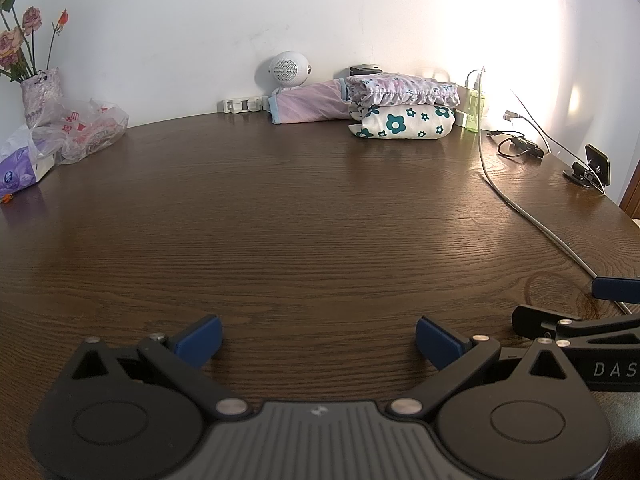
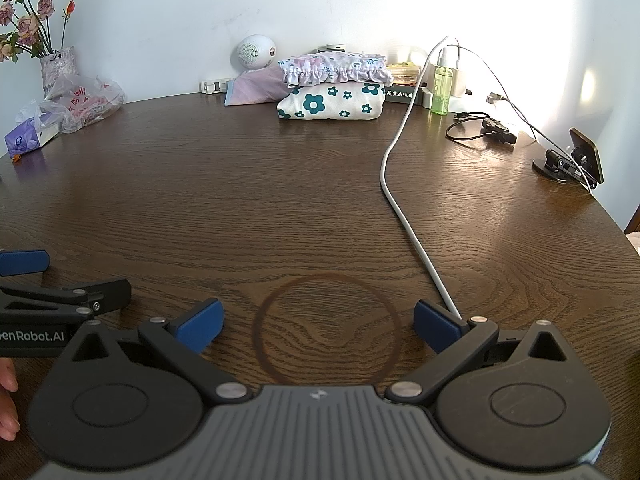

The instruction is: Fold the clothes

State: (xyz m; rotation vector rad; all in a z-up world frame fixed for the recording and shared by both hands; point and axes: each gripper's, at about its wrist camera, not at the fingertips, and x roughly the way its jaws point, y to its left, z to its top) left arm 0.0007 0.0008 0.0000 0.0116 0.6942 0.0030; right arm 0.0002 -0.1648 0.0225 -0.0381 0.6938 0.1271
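A stack of folded clothes stands at the far edge of the dark wooden table (image 1: 280, 208): a white garment with teal flowers (image 1: 404, 122) below, a lilac ruffled one (image 1: 400, 90) on top, and a pink folded one (image 1: 308, 102) leaning beside them. The stack also shows in the right wrist view (image 2: 332, 102). My left gripper (image 1: 318, 342) is open and empty, low over the near table. My right gripper (image 2: 316, 326) is open and empty beside it, over a ring stain (image 2: 328, 328). Each gripper shows at the edge of the other's view.
A white cable (image 2: 400, 208) runs across the right side of the table. A green bottle (image 2: 442, 88), chargers, black cable and phone stand (image 2: 568, 160) sit at the back right. A vase of flowers (image 1: 36, 92), plastic bags (image 1: 84, 130) and tissue pack (image 1: 20, 172) stand at the left. A white speaker (image 1: 286, 68) sits by the wall.
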